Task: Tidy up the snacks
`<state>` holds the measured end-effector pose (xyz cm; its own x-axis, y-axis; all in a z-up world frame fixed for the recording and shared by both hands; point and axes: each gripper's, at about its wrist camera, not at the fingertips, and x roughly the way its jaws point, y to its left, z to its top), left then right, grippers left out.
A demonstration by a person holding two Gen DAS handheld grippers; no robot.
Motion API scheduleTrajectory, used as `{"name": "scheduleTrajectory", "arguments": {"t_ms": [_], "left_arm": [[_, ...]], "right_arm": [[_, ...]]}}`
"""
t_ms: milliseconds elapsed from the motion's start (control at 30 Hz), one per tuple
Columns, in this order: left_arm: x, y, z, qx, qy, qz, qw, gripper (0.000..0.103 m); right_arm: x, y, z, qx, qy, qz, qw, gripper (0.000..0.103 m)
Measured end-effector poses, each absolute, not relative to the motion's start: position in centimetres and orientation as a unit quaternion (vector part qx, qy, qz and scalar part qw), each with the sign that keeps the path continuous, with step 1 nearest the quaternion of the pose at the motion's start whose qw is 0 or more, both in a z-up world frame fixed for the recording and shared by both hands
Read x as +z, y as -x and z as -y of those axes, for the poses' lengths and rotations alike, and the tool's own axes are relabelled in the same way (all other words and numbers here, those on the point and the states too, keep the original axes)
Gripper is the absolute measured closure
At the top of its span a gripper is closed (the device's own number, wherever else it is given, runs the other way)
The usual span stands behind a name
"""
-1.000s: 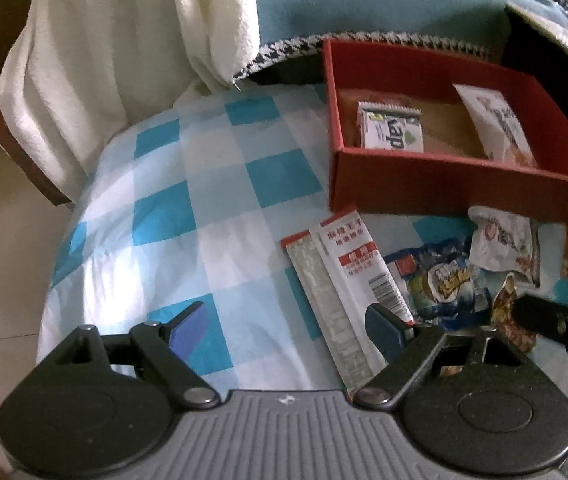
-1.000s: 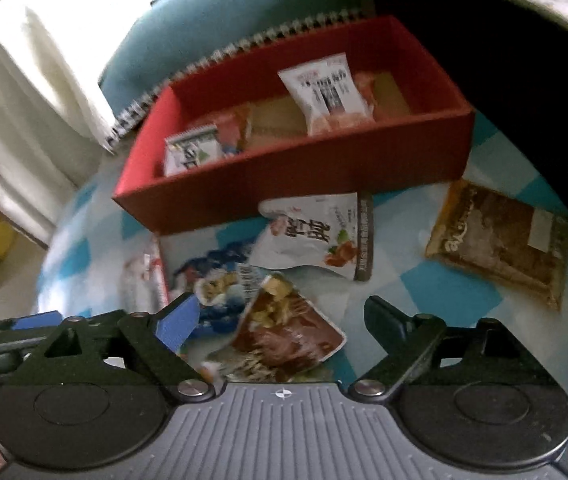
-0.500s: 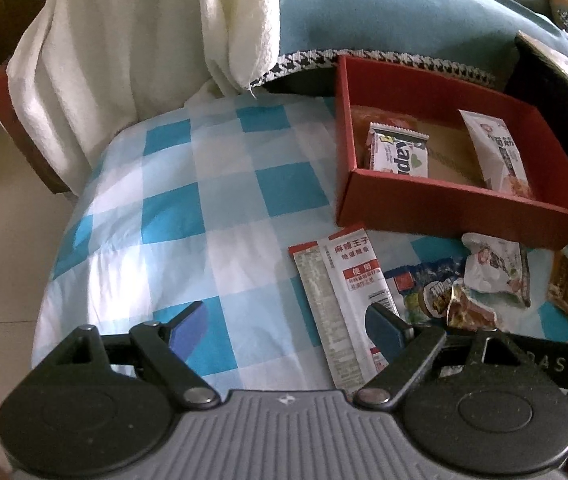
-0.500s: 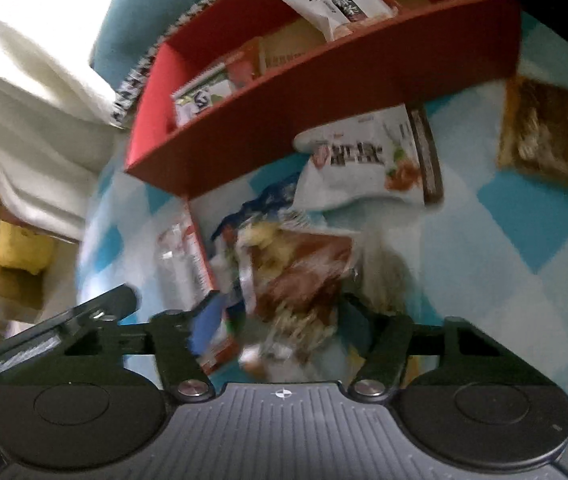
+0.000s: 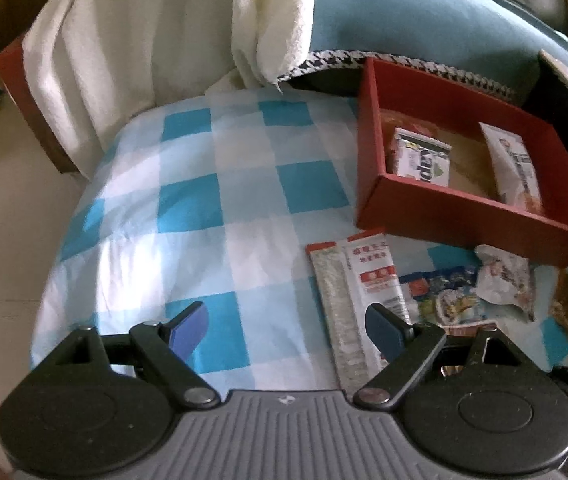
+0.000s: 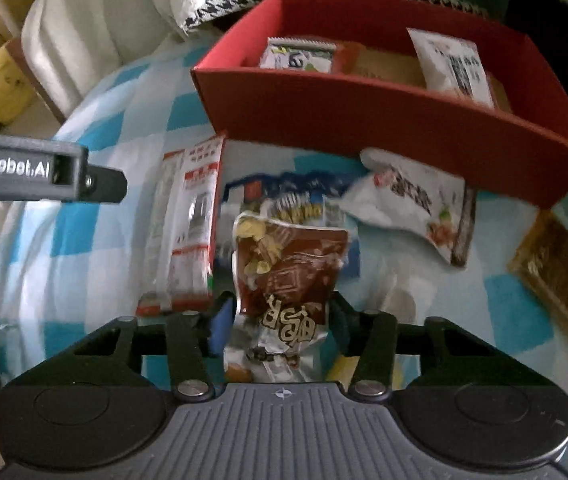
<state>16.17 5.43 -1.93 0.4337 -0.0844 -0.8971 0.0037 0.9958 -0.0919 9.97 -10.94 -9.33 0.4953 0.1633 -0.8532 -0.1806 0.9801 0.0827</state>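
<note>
- Step in hand: picking a loose snack for the red box (image 6: 384, 120); my right gripper (image 6: 279, 320) is closing on the brown snack packet (image 6: 292, 272).
- Packet sits between the right fingers (image 6: 219, 322), its lower crinkled end squeezed in the gap; the pads look to be touching both sides, so I call it a pinch, still tightening.
- Packet's upper end points toward the box and lies over the blue snack bag (image 6: 296, 200).
- My left gripper (image 5: 284, 328) is spread, nothing between its fingers, hovering over the checked cloth (image 5: 187, 208) on the worktop.
- Its right finger (image 5: 384, 328) is over the long red-and-white sachet (image 5: 364, 296), not gripping it.
- Box stands at the far side of the cloth, against a blue cushion (image 5: 424, 12); it already holds a white-green pack (image 6: 298, 54) and a white wrapper (image 6: 454, 64).
- Still loose on the cloth: the sachet, the blue bag, a white pouch (image 6: 416, 204) just in front of the box wall, and a flat brown-gold pack (image 6: 560, 268) off to the right.
- Next move, my guess: finish the squeeze, lift the brown packet clear of the blue bag, carry it over the near box wall, drop it in the open middle.
- Needs enough height to clear the wall; a foil packet held by one end may droop or slip.
- Roughly a third done, judging by two in and five out.
</note>
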Motion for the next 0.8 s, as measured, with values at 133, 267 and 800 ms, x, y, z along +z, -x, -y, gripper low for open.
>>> {"name": "scheduleTrajectory", "arguments": {"t_ms": [133, 267, 800], "left_arm": [[-2.7, -16.0, -4.2, -0.056, 0.034, -0.55, 0.833, 0.022], [-4.2, -16.5, -2.8, -0.071, 0.052, -0.57, 0.817, 0.022], [-5.8, -17.0, -1.5, -0.056, 0.083, -0.563, 0.82, 0.057]], "right_arm": [[-8.3, -9.0, 12.3, 0.104, 0.028, -0.494, 0.863, 0.048], [-7.5, -7.7, 13.3, 0.102, 0.044, -0.488, 0.866, 0.048], [-7.4, -7.9, 15.3, 0.114, 0.004, -0.487, 0.866, 0.047]]}}
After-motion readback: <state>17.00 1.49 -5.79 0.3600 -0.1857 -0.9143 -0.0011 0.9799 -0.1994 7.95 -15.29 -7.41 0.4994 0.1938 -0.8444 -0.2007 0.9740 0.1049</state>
